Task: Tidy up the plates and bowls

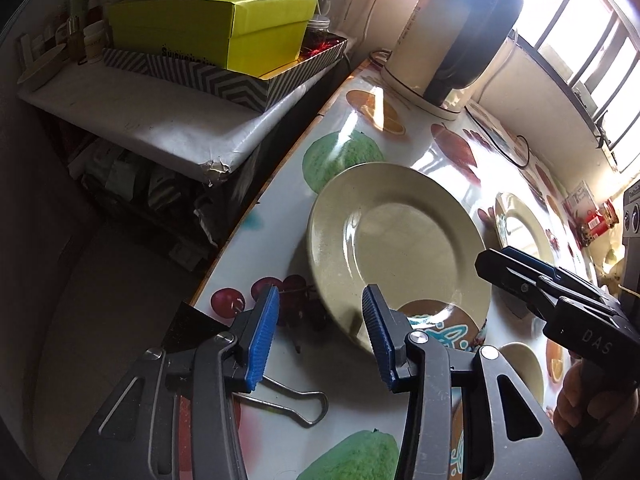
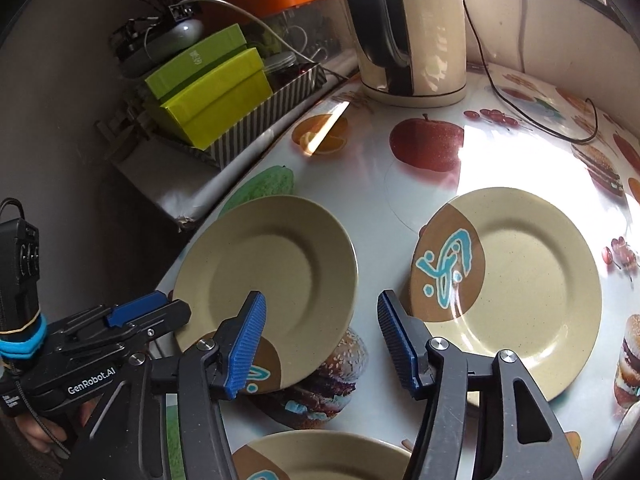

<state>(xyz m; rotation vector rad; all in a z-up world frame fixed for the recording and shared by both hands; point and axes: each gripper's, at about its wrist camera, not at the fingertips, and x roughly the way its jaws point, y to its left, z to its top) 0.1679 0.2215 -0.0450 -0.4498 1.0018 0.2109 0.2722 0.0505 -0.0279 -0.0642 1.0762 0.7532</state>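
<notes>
A beige plate (image 1: 396, 240) with a brown patch and blue drawing lies near the table's left edge; it also shows in the right wrist view (image 2: 272, 276). A second such plate (image 2: 516, 292) lies to its right, seen small in the left wrist view (image 1: 520, 224). A third beige dish (image 2: 320, 456) sits at the near edge, partly hidden by the fingers. My left gripper (image 1: 320, 332) is open, just before the first plate's near rim. My right gripper (image 2: 320, 340) is open above the gap between the two plates. The right gripper (image 1: 532, 280) appears from the side in the left view.
A cream and black kettle (image 2: 412, 28) stands at the back with its cord (image 2: 540, 120) across the fruit-print tablecloth (image 2: 400, 184). Green boxes (image 1: 224, 20) sit on a shelf left of the table. A binder clip (image 1: 296, 404) lies near the left gripper.
</notes>
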